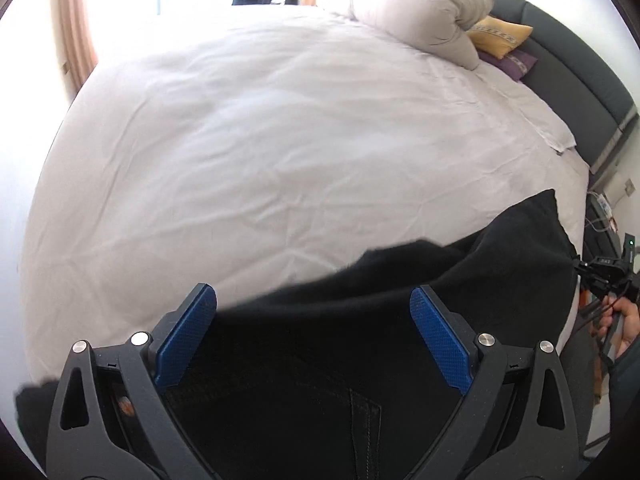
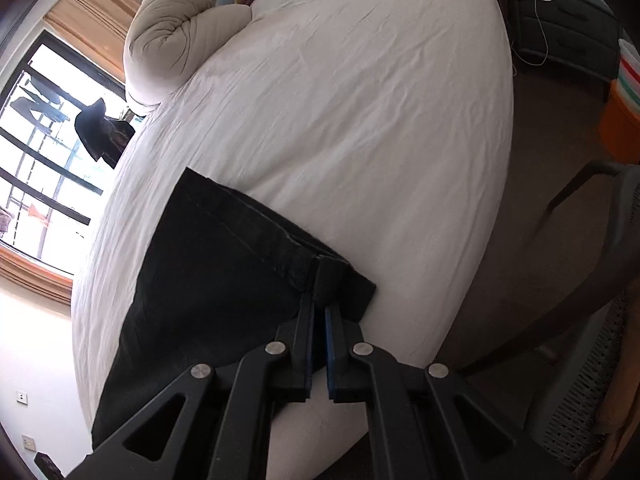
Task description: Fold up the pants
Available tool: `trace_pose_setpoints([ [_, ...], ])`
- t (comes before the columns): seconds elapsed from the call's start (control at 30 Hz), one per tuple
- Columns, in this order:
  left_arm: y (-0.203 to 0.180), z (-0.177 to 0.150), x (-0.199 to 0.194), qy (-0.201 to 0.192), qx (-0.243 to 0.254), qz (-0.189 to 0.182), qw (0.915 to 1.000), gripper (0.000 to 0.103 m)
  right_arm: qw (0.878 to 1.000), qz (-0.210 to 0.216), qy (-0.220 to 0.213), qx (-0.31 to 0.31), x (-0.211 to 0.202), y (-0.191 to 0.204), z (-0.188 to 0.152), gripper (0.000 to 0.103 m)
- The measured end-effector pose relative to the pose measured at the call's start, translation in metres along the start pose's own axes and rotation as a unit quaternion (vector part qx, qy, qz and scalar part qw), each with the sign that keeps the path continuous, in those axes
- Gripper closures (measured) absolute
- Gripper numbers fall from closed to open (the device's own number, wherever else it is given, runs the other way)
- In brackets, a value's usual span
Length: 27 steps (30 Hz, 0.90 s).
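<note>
Black pants [image 1: 400, 300] lie along the near edge of the white bed [image 1: 280, 140]. My left gripper [image 1: 314, 300] is open, its blue pads spread wide just above the pants, holding nothing. In the right wrist view the pants [image 2: 208, 264] stretch away to the left over the bed [image 2: 360, 120]. My right gripper [image 2: 318, 300] is shut on the pants' end, pinching the thick hemmed edge near the bed's side. The right gripper also shows in the left wrist view [image 1: 600, 276], at the far right by the pants' raised end.
A rolled beige duvet [image 1: 420, 12] and yellow and purple cushions [image 1: 504, 40] lie at the bed's head by a grey headboard [image 1: 580, 80]. A dark nightstand with cables [image 2: 560, 28] stands beside the bed. An orange bin [image 2: 624, 120] and chair legs [image 2: 580, 184] stand on the floor to the right.
</note>
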<state>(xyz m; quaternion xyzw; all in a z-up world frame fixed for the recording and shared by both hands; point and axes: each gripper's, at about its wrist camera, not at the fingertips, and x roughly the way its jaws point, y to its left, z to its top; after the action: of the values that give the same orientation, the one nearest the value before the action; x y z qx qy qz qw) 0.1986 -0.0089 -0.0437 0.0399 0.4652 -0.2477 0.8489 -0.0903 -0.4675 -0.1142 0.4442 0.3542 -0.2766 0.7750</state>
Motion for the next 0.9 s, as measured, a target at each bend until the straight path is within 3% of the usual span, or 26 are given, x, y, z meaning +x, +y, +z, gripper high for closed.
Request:
trace_pose_setpoints([
  [0.07, -0.001, 0.015, 0.001, 0.009, 0.032, -0.011, 0.9994, 0.004, 1.000, -0.013, -0.007, 0.009, -0.008, 0.002, 0.002, 0.081],
  [0.1, -0.003, 0.022, 0.002, 0.016, 0.044, -0.015, 0.9988, 0.004, 1.000, -0.021, -0.014, 0.008, -0.013, 0.004, 0.003, 0.063],
  [0.13, -0.006, 0.029, 0.007, 0.026, 0.059, -0.022, 0.9977, 0.004, 0.999, -0.038, -0.027, 0.003, -0.020, 0.008, 0.004, 0.053],
  [0.33, -0.021, 0.046, 0.041, 0.099, 0.153, -0.061, 0.9815, 0.005, 0.996, -0.026, -0.063, -0.055, -0.043, 0.040, 0.005, 0.053],
  [0.5, -0.038, 0.048, 0.066, 0.156, 0.211, -0.072, 0.9622, 0.032, 0.991, 0.004, -0.020, -0.133, -0.023, 0.078, -0.012, 0.053],
  [0.57, -0.045, 0.046, 0.077, 0.179, 0.233, -0.073, 0.9530, 0.052, 0.988, 0.001, 0.006, -0.156, -0.008, 0.087, -0.020, 0.053],
  [0.67, -0.051, 0.045, 0.087, 0.199, 0.249, -0.073, 0.9450, 0.071, 0.985, -0.008, 0.038, -0.171, 0.010, 0.092, -0.030, 0.053],
  [0.7, -0.053, 0.046, 0.090, 0.201, 0.252, -0.072, 0.9438, 0.073, 0.984, -0.012, 0.042, -0.174, 0.014, 0.091, -0.031, 0.053],
  [0.73, -0.055, 0.046, 0.091, 0.200, 0.257, -0.070, 0.9427, 0.083, 0.983, -0.015, 0.045, -0.178, 0.016, 0.091, -0.033, 0.053],
  [0.8, -0.060, 0.043, 0.090, 0.194, 0.273, -0.058, 0.9404, 0.089, 0.981, -0.019, 0.048, -0.187, 0.018, 0.091, -0.034, 0.054],
  [0.9, -0.057, 0.046, 0.086, 0.159, 0.261, -0.027, 0.9516, 0.091, 0.979, -0.025, 0.053, -0.193, 0.018, 0.089, -0.035, 0.055],
])
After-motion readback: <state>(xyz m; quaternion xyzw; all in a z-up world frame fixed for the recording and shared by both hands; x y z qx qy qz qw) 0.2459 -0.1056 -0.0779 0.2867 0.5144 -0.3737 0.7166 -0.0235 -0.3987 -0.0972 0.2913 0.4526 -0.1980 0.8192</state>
